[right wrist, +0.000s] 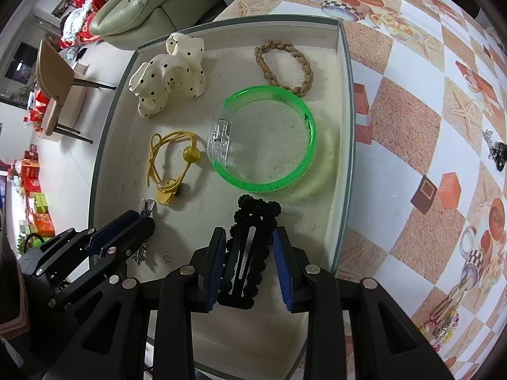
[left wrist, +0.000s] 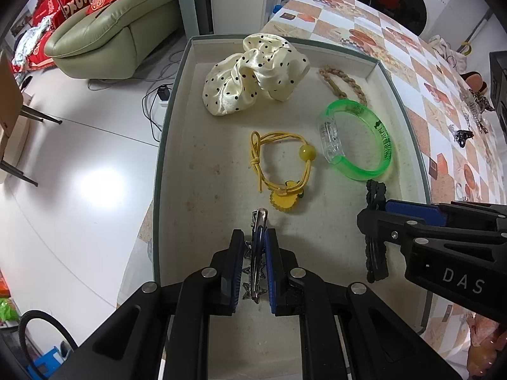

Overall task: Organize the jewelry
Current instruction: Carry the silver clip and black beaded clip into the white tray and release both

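Two grippers are working inside the tray (left wrist: 177, 101). Left gripper (left wrist: 256, 247) is pinching a silver star clip (left wrist: 257, 253) at six o'clock; right gripper (right wrist: 250, 259), jaws parted, is straddling a black snap clip (right wrist: 245, 253) below the green bangle (right wrist: 269, 139).

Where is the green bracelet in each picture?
Left wrist view: the green bracelet lies right of centre in the tray, right of the yellow hair tie.
Right wrist view: green bracelet sits mid-picture, just above the black hair clip.
Shared landmark: the spotted scrunchie.
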